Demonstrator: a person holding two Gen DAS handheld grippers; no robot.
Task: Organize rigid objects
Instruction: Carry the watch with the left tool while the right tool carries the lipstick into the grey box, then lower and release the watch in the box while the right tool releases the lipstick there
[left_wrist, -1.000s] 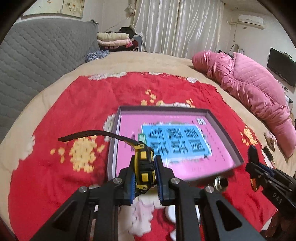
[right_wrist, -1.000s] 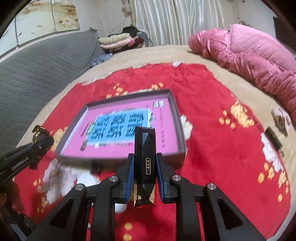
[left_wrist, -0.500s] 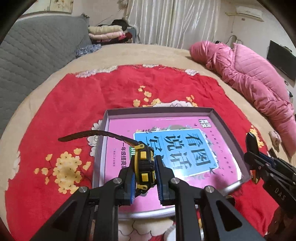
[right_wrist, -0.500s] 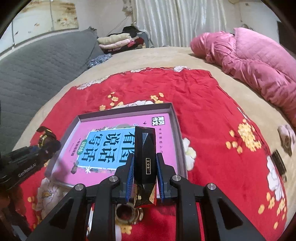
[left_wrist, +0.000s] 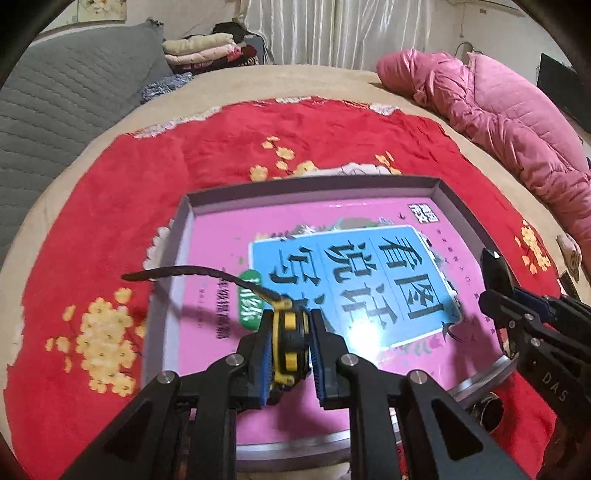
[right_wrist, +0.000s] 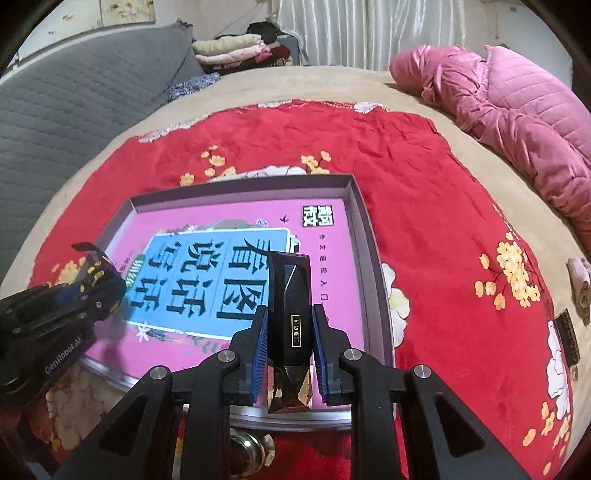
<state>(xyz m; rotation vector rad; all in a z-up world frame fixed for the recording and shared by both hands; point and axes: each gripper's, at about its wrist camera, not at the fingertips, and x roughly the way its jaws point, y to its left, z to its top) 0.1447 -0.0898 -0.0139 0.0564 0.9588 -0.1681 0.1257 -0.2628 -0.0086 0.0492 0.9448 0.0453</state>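
My left gripper (left_wrist: 290, 332) is shut on a yellow-and-black tape measure (left_wrist: 290, 343), whose black strap (left_wrist: 184, 272) curls out to the left. It hangs over the near left part of a pink book (left_wrist: 221, 258) lying in a shallow grey box (left_wrist: 314, 188). My right gripper (right_wrist: 290, 321) is shut on a tall black faceted case (right_wrist: 290, 291) with a gold base, above the book (right_wrist: 325, 258) near the box's right wall (right_wrist: 369, 258). Each gripper shows in the other's view: the right gripper (left_wrist: 496, 295), the left gripper (right_wrist: 99, 284).
The box lies on a red floral blanket (left_wrist: 147, 166) over a beige bed. A round metal object (right_wrist: 251, 446) sits at the box's near edge. A pink quilted coat (left_wrist: 498, 110) lies at right, a grey headboard (left_wrist: 55, 103) at left, folded clothes (left_wrist: 207, 48) behind.
Both grippers have moved forward and down, from short of the box's near edge to above the book inside it. Each still holds its object.
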